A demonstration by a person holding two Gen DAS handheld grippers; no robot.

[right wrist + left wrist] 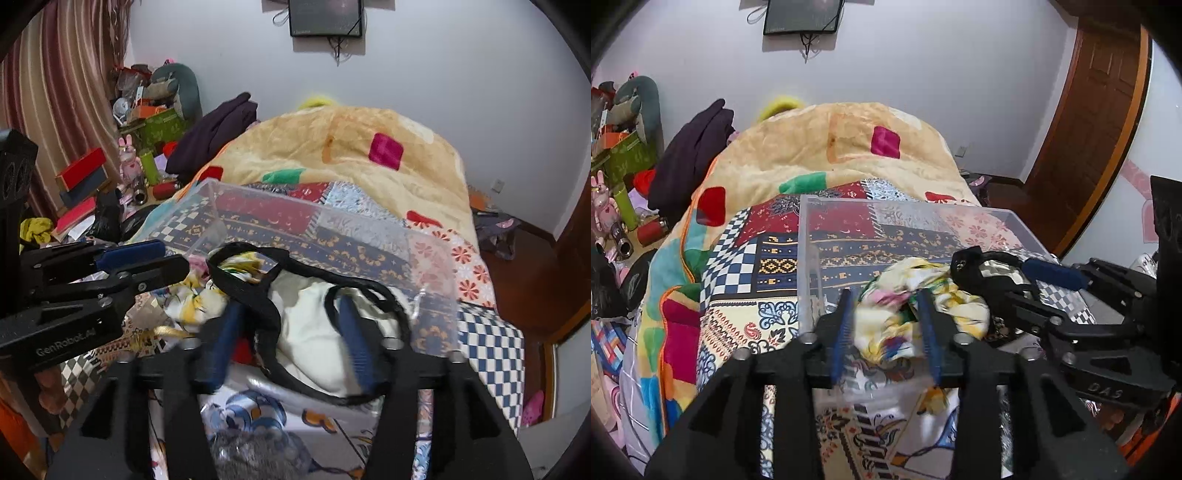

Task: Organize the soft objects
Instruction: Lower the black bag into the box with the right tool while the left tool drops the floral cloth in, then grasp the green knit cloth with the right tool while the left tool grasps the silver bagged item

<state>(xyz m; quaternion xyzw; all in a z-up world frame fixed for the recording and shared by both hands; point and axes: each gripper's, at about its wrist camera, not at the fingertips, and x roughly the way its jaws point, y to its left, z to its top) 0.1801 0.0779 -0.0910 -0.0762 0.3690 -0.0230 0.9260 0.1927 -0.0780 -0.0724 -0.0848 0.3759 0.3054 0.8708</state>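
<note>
A clear plastic bin [812,236] stands on the patterned bed. A crumpled yellow floral cloth [908,306] lies in it, between the fingers of my left gripper [886,321], whose jaws stand apart around the cloth. My right gripper [291,332] is over a white bag with black straps [314,325] in the same bin [436,280]; its jaws are wide apart with a strap draped across them. The floral cloth [199,299] lies left of the bag. Each gripper shows in the other's view: the right gripper [1015,273], the left gripper [147,262].
A beige blanket with coloured squares [849,147] is heaped behind the bin. A dark garment [694,147] lies at its left. A cluttered side table with boxes and toys [140,147] stands left. A wooden door [1097,110] is at the right.
</note>
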